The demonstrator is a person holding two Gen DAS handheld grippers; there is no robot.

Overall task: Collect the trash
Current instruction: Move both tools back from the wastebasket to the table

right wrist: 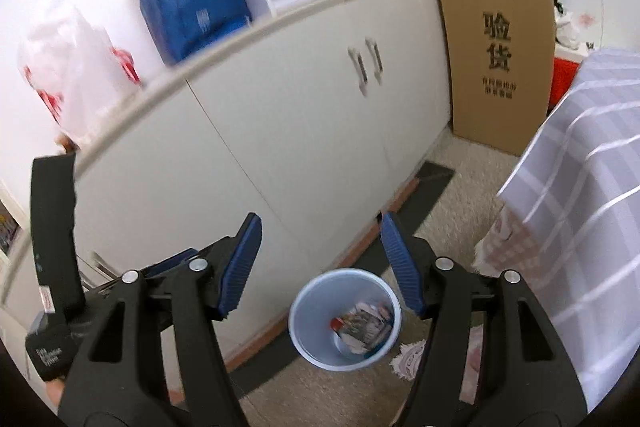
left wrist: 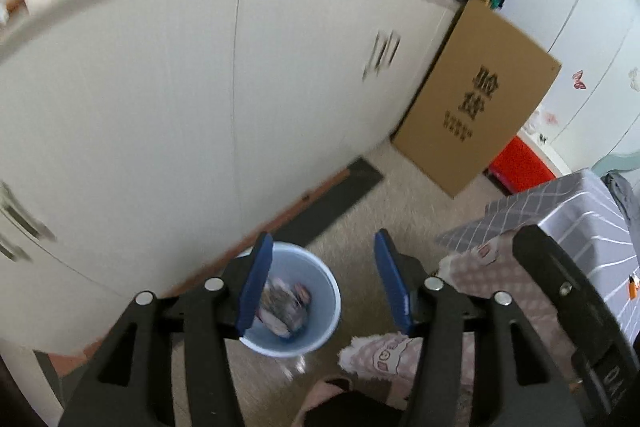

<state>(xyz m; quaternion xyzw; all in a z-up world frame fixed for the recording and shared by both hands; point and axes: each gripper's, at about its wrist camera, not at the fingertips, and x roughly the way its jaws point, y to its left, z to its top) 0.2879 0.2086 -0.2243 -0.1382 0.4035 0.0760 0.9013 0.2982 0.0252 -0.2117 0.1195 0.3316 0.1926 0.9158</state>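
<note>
Left wrist view: the left gripper (left wrist: 320, 283) hangs above the floor with its jaws spread wide and nothing between them. The bin (left wrist: 320, 279) stands on the floor below it, close to the foot of the white cabinet (left wrist: 160, 107), with its mouth facing up and crumpled wrappers (left wrist: 284, 305) lying inside. From the right wrist view the right gripper (right wrist: 320, 267) is likewise wide open and empty, and the bin (right wrist: 308, 315) sits below and just ahead of its fingertips. Both grippers look about equally near. No loose trash shows on the floor in either view, so the next piece probably lies elsewhere.
</note>
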